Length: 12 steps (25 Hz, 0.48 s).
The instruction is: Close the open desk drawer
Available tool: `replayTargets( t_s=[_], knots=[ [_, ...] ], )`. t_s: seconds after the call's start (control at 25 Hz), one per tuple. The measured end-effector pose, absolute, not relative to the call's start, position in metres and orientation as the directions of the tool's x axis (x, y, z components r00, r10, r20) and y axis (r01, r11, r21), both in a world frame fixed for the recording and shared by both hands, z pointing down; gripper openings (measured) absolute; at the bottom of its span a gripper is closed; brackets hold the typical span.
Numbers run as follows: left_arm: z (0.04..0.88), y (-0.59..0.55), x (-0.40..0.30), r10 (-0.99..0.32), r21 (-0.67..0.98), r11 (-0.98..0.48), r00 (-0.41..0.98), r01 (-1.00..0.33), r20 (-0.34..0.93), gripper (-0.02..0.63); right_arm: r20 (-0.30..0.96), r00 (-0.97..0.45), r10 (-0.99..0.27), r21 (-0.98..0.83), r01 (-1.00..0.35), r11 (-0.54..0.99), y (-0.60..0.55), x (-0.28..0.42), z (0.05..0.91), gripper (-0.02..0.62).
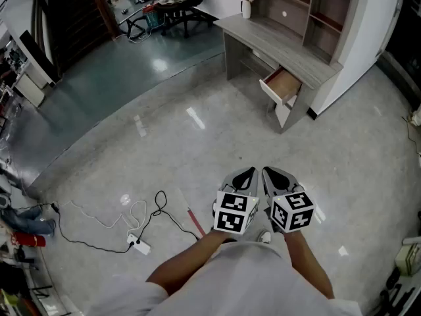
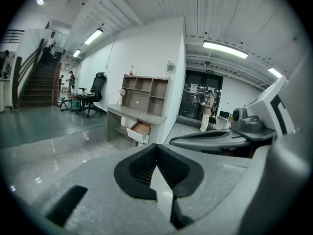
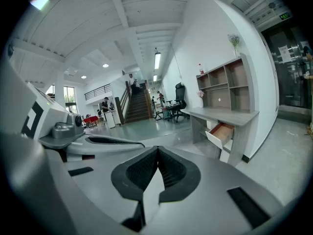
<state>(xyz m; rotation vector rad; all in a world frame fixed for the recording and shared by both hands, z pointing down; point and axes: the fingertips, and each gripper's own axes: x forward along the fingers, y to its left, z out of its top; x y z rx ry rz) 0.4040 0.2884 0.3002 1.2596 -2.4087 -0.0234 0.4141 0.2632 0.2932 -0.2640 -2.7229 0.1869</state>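
A grey wooden desk (image 1: 276, 45) with a shelf unit on top stands against the white wall, far ahead of me. Its upper drawer (image 1: 281, 85) is pulled out and shows a brown inside; the drawer (image 2: 139, 130) also shows in the left gripper view and the drawer (image 3: 221, 132) in the right gripper view. My left gripper (image 1: 247, 174) and right gripper (image 1: 273, 174) are side by side over the bare floor, well short of the desk. Both point toward it, jaws shut with nothing between them. The left gripper (image 2: 156, 148) and right gripper (image 3: 157, 151) tips meet.
A black cable with a white power strip (image 1: 140, 245) and a red stick (image 1: 193, 222) lie on the floor at my left. A vase with pink flowers (image 1: 247, 2) stands on the desk end. Office chairs (image 1: 177, 8) stand further back. A person (image 2: 207, 110) stands by glass doors.
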Motion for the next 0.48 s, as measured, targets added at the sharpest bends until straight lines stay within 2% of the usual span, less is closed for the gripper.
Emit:
replayTargets(
  t_s=[0.48],
  knots=[
    [0.308,0.361,0.365,-0.793,0.209,0.584,-0.495,-0.785,0.355,0.003,0.364,-0.912,0.189,-0.186,0.128,0.974,0.332,0.377,0.303,0.002]
  ],
)
